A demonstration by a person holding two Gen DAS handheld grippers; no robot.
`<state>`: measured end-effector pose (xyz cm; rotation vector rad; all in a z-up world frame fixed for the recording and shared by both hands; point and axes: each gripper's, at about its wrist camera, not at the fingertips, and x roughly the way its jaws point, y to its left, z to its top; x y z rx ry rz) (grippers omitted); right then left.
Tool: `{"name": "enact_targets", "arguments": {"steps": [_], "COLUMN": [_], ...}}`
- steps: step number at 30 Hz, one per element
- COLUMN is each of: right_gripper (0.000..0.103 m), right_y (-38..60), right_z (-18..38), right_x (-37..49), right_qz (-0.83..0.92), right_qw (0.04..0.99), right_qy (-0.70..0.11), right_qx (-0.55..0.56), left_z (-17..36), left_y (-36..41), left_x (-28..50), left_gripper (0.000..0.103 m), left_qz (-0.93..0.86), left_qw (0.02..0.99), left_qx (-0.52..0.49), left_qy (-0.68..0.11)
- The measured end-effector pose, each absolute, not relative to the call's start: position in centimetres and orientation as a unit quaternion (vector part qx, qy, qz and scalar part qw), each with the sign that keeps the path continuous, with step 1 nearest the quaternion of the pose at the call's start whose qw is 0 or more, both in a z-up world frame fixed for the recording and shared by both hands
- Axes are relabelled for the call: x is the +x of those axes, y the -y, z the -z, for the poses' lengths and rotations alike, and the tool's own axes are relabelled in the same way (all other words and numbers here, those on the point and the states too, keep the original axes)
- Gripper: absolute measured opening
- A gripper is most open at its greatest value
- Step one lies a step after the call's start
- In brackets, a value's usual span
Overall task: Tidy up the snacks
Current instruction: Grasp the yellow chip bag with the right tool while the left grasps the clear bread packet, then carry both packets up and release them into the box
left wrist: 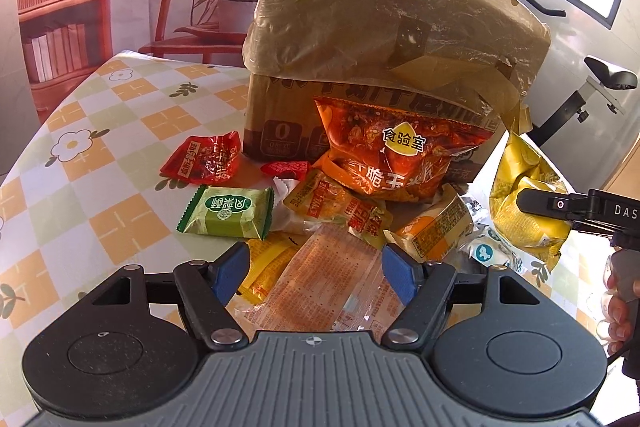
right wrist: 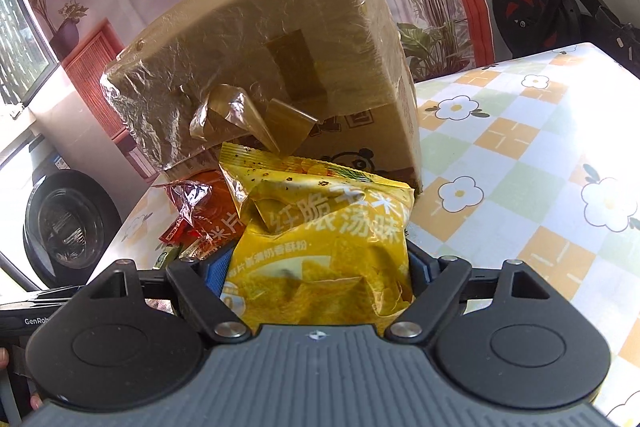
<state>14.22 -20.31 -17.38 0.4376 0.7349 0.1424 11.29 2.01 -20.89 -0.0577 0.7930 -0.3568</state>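
here right claw [right wrist: 320, 267] clamps yellow chip bag [right wrist: 320, 227]; left claw [left wrist: 316, 267] agape, empty.

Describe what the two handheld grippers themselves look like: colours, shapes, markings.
Both look alike. The left gripper has a ribbed grey body, two round black housings with disc caps, black linkage arms on silver pivot pins, and blue pads on its fingers. The right gripper has the same build; from the left wrist view its black side carries white lettering and a small ringed dot.
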Motion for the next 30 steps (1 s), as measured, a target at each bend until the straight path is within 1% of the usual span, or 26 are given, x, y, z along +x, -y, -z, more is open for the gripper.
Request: {"name": "enact_targets", "arguments": {"steps": [2, 3, 12, 17, 21, 22, 25, 30], "right_gripper": [0.083, 0.083, 0.083, 0.083, 0.083, 0.083, 0.083, 0.083], "right_y": [20.3, 20.4, 20.8, 20.7, 20.5, 20.5, 20.4, 20.0], "right_z": [17.4, 17.4, 17.7, 17.6, 17.5, 17.5, 17.4, 16.6], "right_x": [14.2, 14.1, 12.9, 12.9, 12.8, 12.8, 12.6, 12.3], "right_qz": [-0.068, -0.067, -0.063, -0.064, -0.067, -0.068, -0.069, -0.078], "right_qw": [0.907, 0.907, 0.906, 0.907, 0.907, 0.907, 0.909, 0.913], "right_qy": [-0.357, -0.357, -0.359, -0.359, -0.358, -0.358, -0.357, -0.351], "right_qx": [0.212, 0.213, 0.214, 0.212, 0.210, 0.210, 0.207, 0.195], "left_z": [21.0, 21.1, 22.2, 23.1, 23.7, 23.7, 23.4, 21.8], "left_y": [-1.7, -1.5, 0.8, 2.2, 3.2, 3.3, 3.0, 1.8], "left_x": [11.1, 11.1, 10.7, 10.8, 10.8, 10.8, 10.7, 9.9], "left_gripper": [0.081, 0.082, 0.086, 0.091, 0.092, 0.091, 0.075, 0.073], "left_qz": [0.178, 0.179, 0.199, 0.186, 0.182, 0.181, 0.187, 0.193], "left_qw": [0.906, 0.905, 0.897, 0.894, 0.893, 0.893, 0.893, 0.897], "left_qx": [-0.020, -0.016, 0.049, 0.095, 0.126, 0.128, 0.121, 0.090], "left_qy": [-0.384, -0.384, -0.392, -0.397, -0.393, -0.392, -0.391, -0.387]}}
